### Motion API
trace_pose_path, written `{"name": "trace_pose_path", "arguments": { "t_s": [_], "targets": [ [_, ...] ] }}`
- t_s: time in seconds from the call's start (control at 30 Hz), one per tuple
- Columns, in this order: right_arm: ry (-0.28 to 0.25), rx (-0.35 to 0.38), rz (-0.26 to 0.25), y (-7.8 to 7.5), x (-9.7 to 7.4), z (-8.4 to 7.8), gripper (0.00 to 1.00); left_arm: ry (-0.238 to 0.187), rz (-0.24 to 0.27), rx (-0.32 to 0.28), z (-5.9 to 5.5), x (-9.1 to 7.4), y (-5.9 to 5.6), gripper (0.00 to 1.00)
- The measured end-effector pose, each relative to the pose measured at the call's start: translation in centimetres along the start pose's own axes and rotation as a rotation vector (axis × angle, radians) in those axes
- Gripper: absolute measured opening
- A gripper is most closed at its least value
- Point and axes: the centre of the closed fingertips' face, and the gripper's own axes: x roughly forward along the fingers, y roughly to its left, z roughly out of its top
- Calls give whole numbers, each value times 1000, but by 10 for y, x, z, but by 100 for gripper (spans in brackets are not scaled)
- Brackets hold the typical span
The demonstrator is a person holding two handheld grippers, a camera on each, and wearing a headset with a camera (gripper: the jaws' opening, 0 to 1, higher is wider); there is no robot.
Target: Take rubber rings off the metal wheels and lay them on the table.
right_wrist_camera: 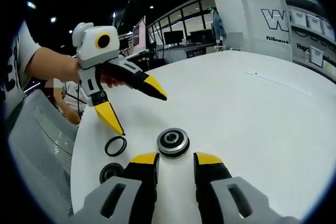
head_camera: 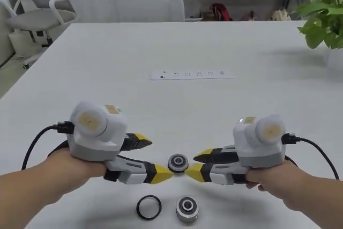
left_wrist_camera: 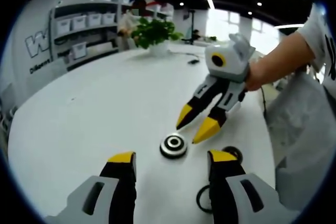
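1. Left tool (head_camera: 157, 158): hovers low over the white worktop (head_camera: 171, 52), yellow-tipped jaws spread wide, pinching nothing, tips aimed across at the right tool.
2. Right tool (head_camera: 192, 164): faces the left tool almost tip to tip, jaws parted but more narrowly, nothing between them.
3. Metal wheel (head_camera: 178, 163): lies flat on the worktop between the two sets of tips, just ahead of each tool.
4. In the left gripper view, sits just beyond the gap of the spread jaws and clear of both. In the right gripper view, sits likewise just past the jaw tips, centred on the gap.
5. Shows a dark outer band in the head view; cannot tell for certain whether that is a ring.
6. Second wheel (head_camera: 187, 208): lies flat behind the tips of both tools, on the person's side and slightly toward the right tool, with a silvery, bare-looking rim.
7. Rubber ring (head_camera: 148, 207): black and loose, flat on the worktop just beside the second wheel on the left tool's side, apart from it and from both tools.
8. Well ahead of both tools: a white power strip (head_camera: 193, 74) set in the worktop.
9. Farther off on the right tool's side, a leafy plant (head_camera: 321, 20); on the left tool's side, past the worktop edge, a white chair (head_camera: 32, 17).
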Motion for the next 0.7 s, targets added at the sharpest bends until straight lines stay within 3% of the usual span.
{"name": "trace_pose_path", "arguments": {
  "t_s": [0.7],
  "targets": [
    [2, -25, 11, 1, 3, -1, 25, 14, -38, 32, 4, 21, -10, 37]
  ]
}}
